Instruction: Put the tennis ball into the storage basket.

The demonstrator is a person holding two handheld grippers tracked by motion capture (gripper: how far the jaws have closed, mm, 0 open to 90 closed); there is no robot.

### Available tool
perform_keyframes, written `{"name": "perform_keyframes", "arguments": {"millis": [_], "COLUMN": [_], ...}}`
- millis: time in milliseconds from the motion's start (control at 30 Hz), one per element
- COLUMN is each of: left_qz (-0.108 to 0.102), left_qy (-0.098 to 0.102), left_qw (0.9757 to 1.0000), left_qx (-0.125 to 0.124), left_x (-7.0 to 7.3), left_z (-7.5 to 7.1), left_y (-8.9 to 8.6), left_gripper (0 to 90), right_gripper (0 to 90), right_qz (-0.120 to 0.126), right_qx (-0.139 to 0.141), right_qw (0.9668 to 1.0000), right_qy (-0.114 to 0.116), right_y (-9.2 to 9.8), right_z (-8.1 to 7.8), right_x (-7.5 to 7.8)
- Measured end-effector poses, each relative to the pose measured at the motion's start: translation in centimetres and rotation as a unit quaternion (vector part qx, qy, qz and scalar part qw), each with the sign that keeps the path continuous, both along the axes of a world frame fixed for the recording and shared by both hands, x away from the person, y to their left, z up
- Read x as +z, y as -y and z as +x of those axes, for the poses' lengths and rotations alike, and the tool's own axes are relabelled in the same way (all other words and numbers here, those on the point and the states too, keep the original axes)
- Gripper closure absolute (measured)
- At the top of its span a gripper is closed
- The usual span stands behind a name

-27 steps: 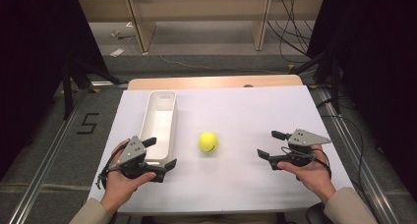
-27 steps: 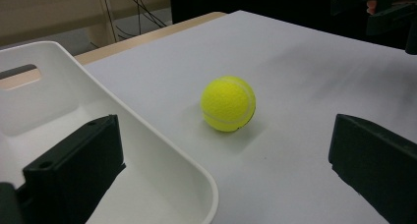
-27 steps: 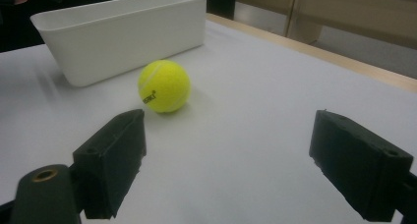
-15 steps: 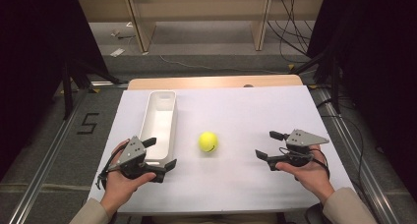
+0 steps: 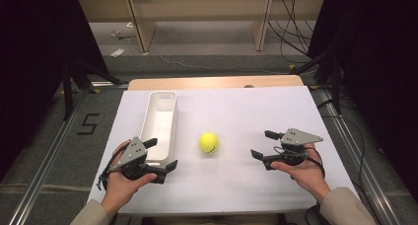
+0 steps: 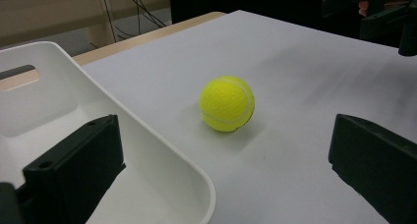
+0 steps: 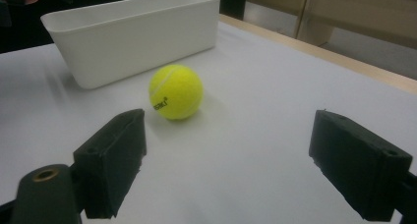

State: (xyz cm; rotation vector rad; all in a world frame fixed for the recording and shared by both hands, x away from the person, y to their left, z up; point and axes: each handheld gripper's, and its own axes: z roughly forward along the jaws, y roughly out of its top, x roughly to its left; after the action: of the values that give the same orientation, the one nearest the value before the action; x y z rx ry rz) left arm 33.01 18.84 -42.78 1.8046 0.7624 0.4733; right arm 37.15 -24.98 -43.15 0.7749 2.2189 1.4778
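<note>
A yellow tennis ball (image 5: 208,142) lies on the white table (image 5: 236,111), between my two grippers and apart from both. It also sits ahead of the jaws as the tennis ball (image 6: 227,103) and the tennis ball (image 7: 176,91). A long white bin (image 5: 159,124) stands left of the ball; its near end is by my left gripper (image 5: 160,154), which is open and empty, one jaw over the bin's rim. My right gripper (image 5: 263,144) is open and empty, to the right of the ball and pointing left toward it.
The bin (image 6: 147,150) is empty inside. A wooden strip (image 5: 217,82) edges the table's far side, with shelving legs and cables on the floor beyond. Dark curtains flank both sides.
The right gripper has edged slightly left, toward the ball. The left gripper, ball and bin have kept still.
</note>
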Motion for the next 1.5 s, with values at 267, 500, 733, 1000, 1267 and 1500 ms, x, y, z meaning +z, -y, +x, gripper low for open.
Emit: {"name": "perform_keyframes", "arguments": {"millis": [267, 500, 733, 1000, 1267, 1500], "left_qz": [0.000, -0.002, -0.003, -0.003, -0.004, -0.004], "left_qy": [-0.001, 0.000, 0.000, 0.000, 0.000, 0.000], "left_qw": [1.0000, 1.0000, 1.0000, 1.0000, 1.0000, 1.0000], "left_qx": [0.000, 0.001, 0.001, 0.001, 0.001, 0.001], "left_x": [0.0, 0.0, 0.0, 0.1, 0.1, 0.1], "left_z": [0.0, 0.0, 0.0, 0.0, 0.0, 0.0], "left_y": [0.1, 0.1, 0.1, 0.1, 0.1, 0.1], "left_gripper": [0.0, 0.0, 0.0, 0.0, 0.0, 0.0], "right_gripper": [15.1, 15.1, 15.1, 15.1, 15.1, 15.1], "right_qz": [0.001, -0.003, -0.003, -0.004, -0.007, -0.009], "right_qx": [0.007, 0.015, 0.019, 0.024, 0.031, 0.036], "right_qw": [1.0000, 0.9999, 0.9998, 0.9997, 0.9994, 0.9993], "right_qy": [-0.004, -0.003, -0.004, -0.009, -0.009, -0.010], "right_y": [-0.9, -2.3, -2.8, -3.4, -4.2, -4.8], "right_z": [0.5, 1.1, 1.3, 1.7, 2.0, 2.3], "right_x": [-0.1, -0.1, -0.2, -0.3, -0.4, -0.5]}}
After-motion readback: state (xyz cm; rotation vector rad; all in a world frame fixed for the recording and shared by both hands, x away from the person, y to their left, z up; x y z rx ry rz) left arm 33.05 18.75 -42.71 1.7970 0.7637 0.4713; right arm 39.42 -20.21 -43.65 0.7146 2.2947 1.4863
